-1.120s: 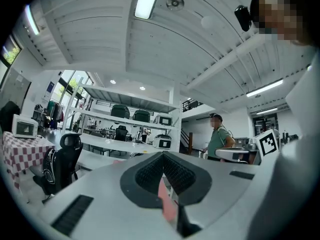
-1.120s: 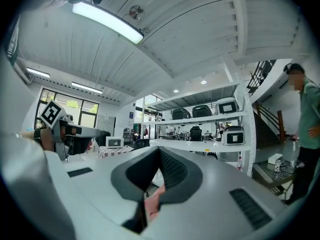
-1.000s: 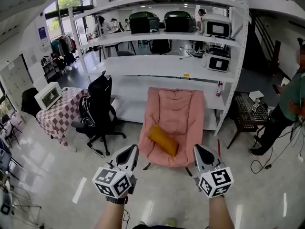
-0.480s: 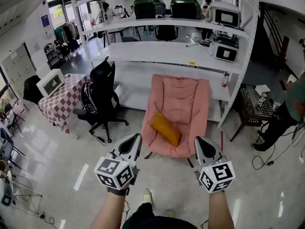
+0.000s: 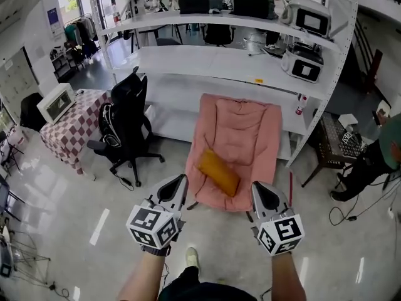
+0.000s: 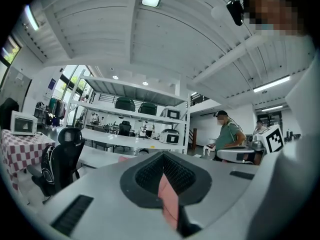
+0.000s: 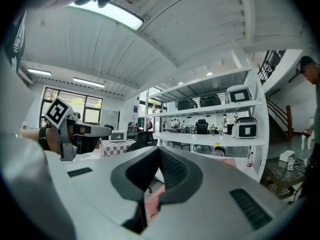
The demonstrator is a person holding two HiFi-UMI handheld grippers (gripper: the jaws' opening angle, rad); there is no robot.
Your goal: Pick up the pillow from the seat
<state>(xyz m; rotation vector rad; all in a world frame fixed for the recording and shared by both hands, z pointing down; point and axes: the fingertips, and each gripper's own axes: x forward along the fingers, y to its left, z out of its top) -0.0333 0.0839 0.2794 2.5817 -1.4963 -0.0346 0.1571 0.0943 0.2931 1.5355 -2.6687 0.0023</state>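
- An orange-yellow oblong fabric pillow (image 5: 218,172) lies aslant on the seat of a pink padded lounge chair (image 5: 243,127), nearer the seat's left side.
- The left gripper (image 5: 180,182) is held level just in front of the chair, its jaws pressed together on nothing.
- The right gripper (image 5: 256,189) is alongside it, jaws likewise closed and empty.
- Neither gripper touches the pillow.
- A black office chair (image 5: 127,127) stands to the left of the pink chair, and white metal shelving (image 5: 213,61) stands behind it.
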